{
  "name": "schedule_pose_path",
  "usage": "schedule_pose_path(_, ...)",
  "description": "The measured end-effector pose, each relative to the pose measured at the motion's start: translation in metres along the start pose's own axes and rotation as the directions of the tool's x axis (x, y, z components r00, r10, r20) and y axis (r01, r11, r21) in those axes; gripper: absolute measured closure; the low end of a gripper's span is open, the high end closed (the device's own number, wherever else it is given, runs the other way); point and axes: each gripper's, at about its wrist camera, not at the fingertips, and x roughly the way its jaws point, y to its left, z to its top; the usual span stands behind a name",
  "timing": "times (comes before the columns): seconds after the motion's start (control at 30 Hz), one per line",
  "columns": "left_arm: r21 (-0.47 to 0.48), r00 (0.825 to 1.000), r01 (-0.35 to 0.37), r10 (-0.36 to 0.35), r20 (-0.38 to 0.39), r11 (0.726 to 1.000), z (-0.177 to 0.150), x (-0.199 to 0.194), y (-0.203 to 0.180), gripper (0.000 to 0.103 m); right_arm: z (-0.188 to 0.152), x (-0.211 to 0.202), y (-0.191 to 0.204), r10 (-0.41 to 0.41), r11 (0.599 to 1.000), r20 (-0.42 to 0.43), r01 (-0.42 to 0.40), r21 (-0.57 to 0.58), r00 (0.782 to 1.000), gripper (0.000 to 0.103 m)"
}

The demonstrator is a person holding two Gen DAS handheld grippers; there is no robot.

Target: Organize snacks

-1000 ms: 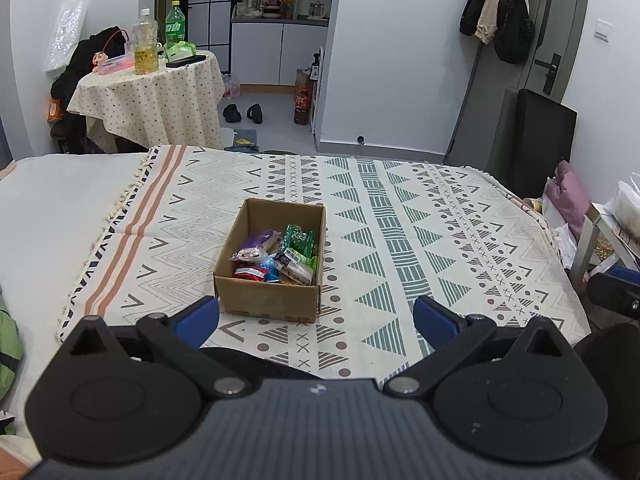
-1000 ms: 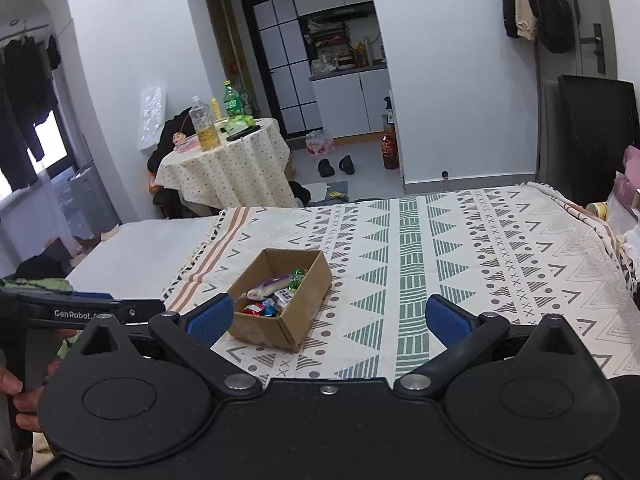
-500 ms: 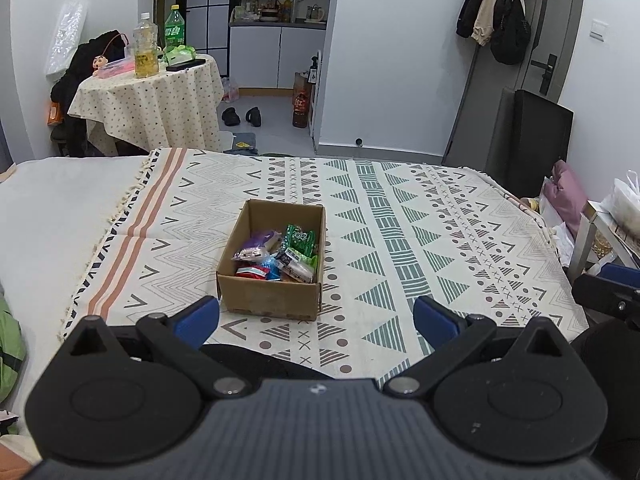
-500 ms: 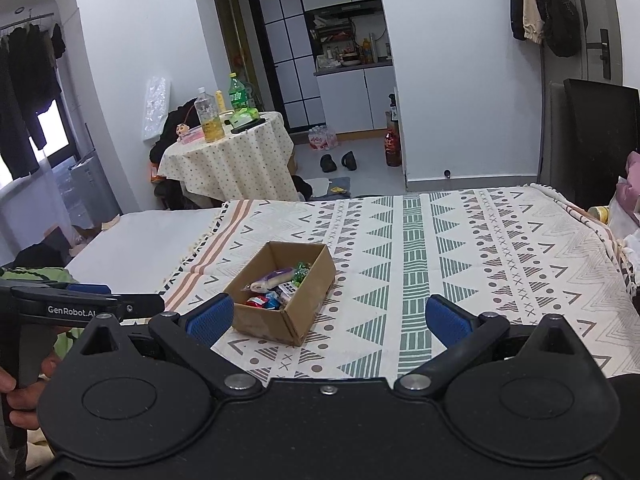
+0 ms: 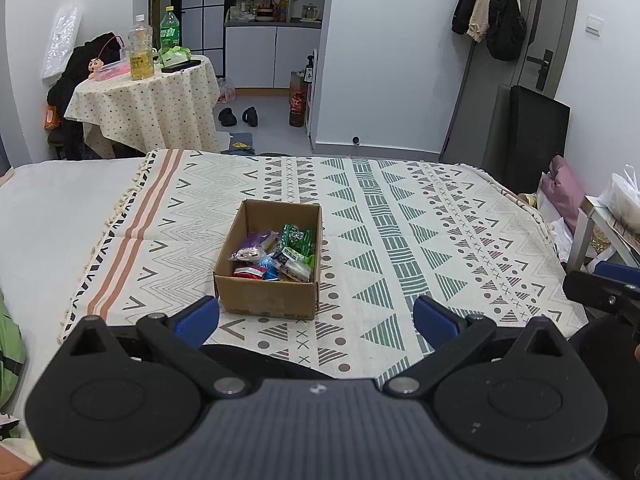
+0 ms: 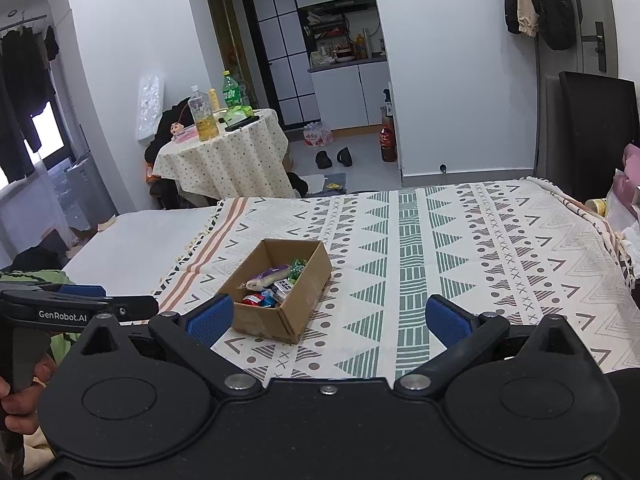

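Note:
A brown cardboard box (image 5: 269, 298) (image 6: 280, 320) sits on the patterned blanket (image 5: 400, 240) (image 6: 440, 248). Inside lie several snack packets: a purple one (image 5: 256, 242) (image 6: 272, 274), a green one (image 5: 296, 238) (image 6: 298, 268), a red one (image 5: 248, 272) (image 6: 253, 300) and a clear one (image 5: 294, 266). My left gripper (image 5: 316, 316) hangs open just short of the box's near wall, nothing between its blue fingers. My right gripper (image 6: 328, 314) is open too, with the box's near corner beside its left finger (image 6: 210, 318). The left gripper's side (image 6: 76, 306) shows in the right wrist view, with a hand below.
The blanket covers a bed with a bare white sheet (image 5: 52, 216) on the left. Beyond the bed stands a round table (image 5: 148, 104) with bottles. A dark panel (image 5: 536, 136), a pink pillow (image 5: 564, 188) and a side table (image 5: 608, 220) are at the right.
Both grippers have pulled back slightly and risen, so the box sits a little farther away. Both stay open. The box and snacks have not moved.

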Motion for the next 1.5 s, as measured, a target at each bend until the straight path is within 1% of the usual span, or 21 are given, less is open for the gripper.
schedule_pose_path(0.43, -0.005, 1.0, 0.001, -0.001, -0.006, 1.0, -0.001, 0.0024, -0.0001, 0.0, -0.002, 0.0016, -0.0022, -0.005, 1.0, -0.017, 0.006, 0.012, 1.0, 0.0)
schedule_pose_path(1.2, 0.001, 1.0, 0.01, -0.01, -0.006, 1.0, -0.0057, 0.0021, -0.0046, 0.0, -0.0033, 0.0005, -0.0054, -0.011, 1.0, -0.021, 0.011, 0.02, 1.0, 0.0)
schedule_pose_path(1.5, 0.002, 1.0, 0.014, -0.014, -0.007, 1.0, -0.006, 0.002, -0.0072, 0.0, -0.0052, 0.0006, -0.0057, -0.024, 1.0, -0.025, 0.025, 0.015, 0.999, 0.0)
